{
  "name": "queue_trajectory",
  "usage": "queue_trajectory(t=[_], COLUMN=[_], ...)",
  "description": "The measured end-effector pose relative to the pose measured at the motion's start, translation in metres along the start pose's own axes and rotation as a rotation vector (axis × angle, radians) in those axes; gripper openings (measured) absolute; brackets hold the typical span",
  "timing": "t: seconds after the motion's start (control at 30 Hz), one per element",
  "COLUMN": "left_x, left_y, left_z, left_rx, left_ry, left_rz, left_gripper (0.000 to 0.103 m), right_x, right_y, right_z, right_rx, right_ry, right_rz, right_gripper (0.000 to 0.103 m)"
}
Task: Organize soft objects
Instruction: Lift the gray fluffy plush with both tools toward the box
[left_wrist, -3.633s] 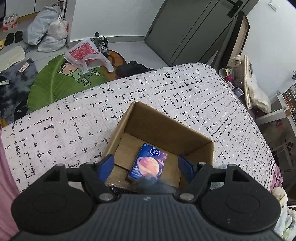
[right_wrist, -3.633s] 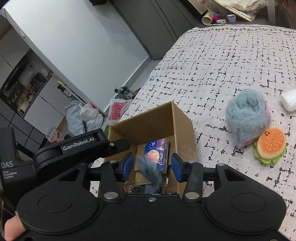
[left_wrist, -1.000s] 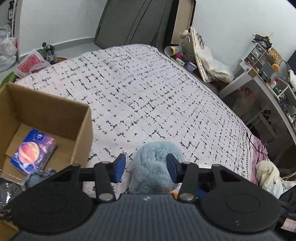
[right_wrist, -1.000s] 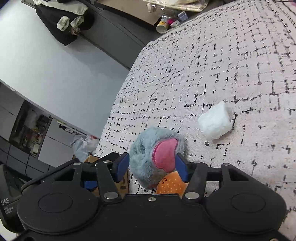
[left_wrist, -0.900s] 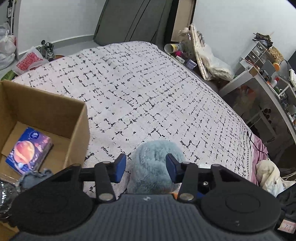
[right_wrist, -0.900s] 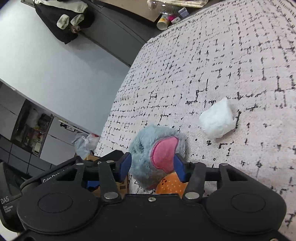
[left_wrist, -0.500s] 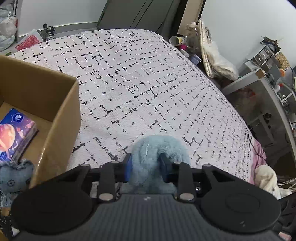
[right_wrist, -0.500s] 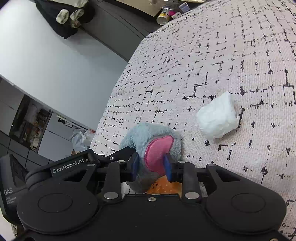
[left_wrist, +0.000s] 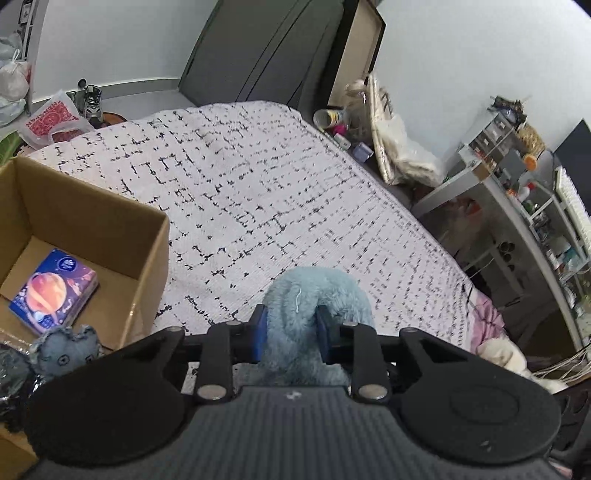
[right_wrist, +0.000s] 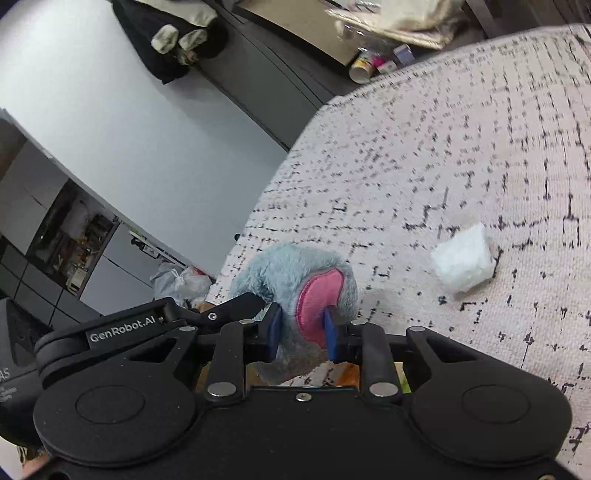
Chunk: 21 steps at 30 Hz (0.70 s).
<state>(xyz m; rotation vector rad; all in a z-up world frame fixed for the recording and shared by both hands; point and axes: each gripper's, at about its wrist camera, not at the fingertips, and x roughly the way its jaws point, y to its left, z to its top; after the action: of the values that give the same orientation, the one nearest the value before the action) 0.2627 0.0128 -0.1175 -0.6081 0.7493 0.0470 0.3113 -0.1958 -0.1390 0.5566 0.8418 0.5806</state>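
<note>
Both tools now clamped, blue plush pinched between their blue pads

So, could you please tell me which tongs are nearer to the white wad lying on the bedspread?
Right. The right tongs, shut on the fluffy blue plush toy, have the white wad just beyond them; the left tongs grip the same toy from its far side.

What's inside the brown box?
Inside the cardboard box lies a tissue pack with a planet picture, and a denim heart plush nearer the camera. The left gripper's body covers the box's near corner.
</note>
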Motion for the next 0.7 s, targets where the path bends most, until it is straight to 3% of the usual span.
queue_trajectory(t=[0.4, 0.7], left_x=[-0.048, -0.077], left_y=[-0.003, 0.007], left_z=[-0.002, 0.001], left_rx=[0.007, -0.009], left_ry=[-0.07, -0.1], left_rz=[0.018, -0.012], left_gripper=[0.027, 0.027], right_x=[-0.02, -0.031], right_y=[0.038, 0.072], right_z=[-0.011, -0.015], right_rx=[-0.06, -0.121], right_ry=[-0.036, -0.049], right_rz=[0.018, 0.003], right_gripper=[0.024, 0.024])
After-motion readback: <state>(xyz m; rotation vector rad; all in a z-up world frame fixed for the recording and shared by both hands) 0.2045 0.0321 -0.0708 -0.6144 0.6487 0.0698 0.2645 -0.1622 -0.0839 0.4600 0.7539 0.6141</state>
